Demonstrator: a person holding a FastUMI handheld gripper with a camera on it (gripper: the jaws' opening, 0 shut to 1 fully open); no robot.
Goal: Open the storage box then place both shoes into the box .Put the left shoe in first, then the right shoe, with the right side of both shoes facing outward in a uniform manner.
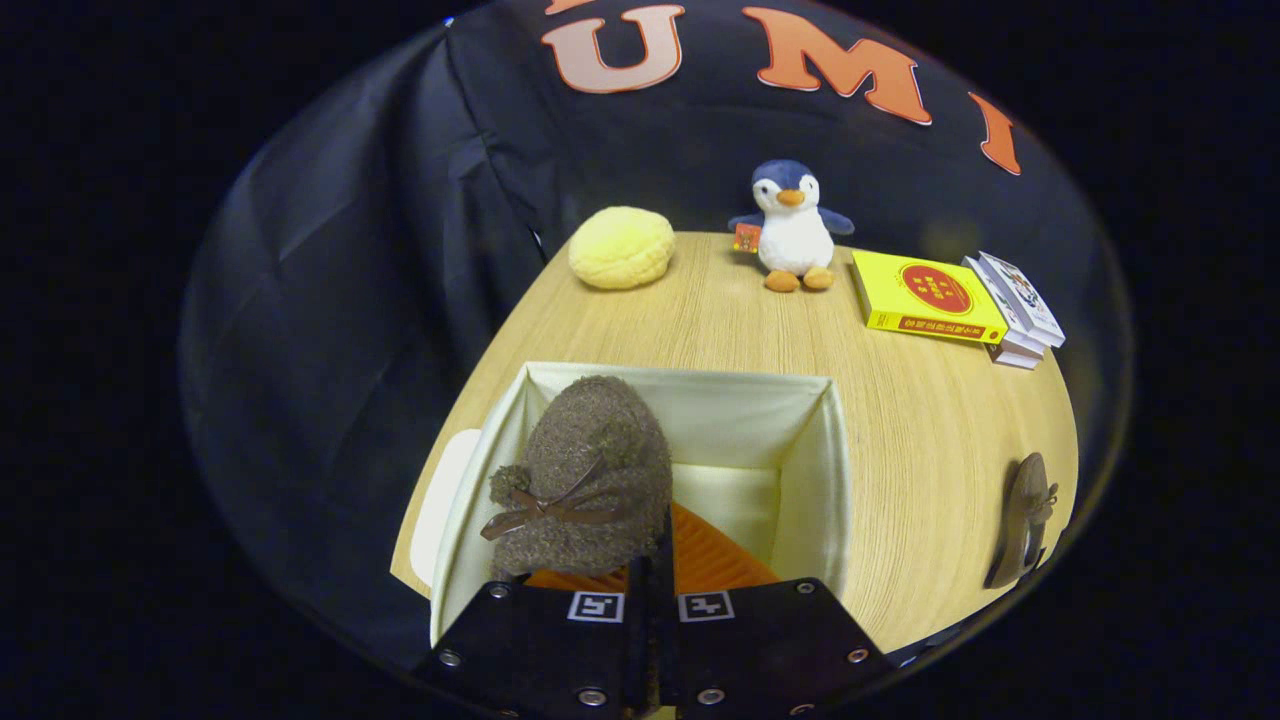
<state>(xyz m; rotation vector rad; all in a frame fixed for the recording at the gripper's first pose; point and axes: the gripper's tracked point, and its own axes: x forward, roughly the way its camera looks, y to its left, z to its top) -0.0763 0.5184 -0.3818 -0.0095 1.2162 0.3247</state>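
Tool (652, 590) clamped on fuzzy brown shoe (585, 475), held inside open storage box (810, 470), second shoe (1025, 520) at bench's (930, 430) right edge.

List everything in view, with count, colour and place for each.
Fuzzy brown slipper with ribbon bow: 1, brown, orange sole, held over the open box.
Cream fabric storage box: 1, cream, open, just ahead of the fingers.
Second brown slipper: 1, brown, on the table right of the box.
Wooden table: 1, light wood.
Yellow round plush: 1, far side, beyond the box.
Plush penguin: 1, blue and white, right of the yellow plush.
Yellow book: 1, right of the penguin.
Card boxes: small stack, beside the book.
Gripper: 1, fingers closed on the slipper.
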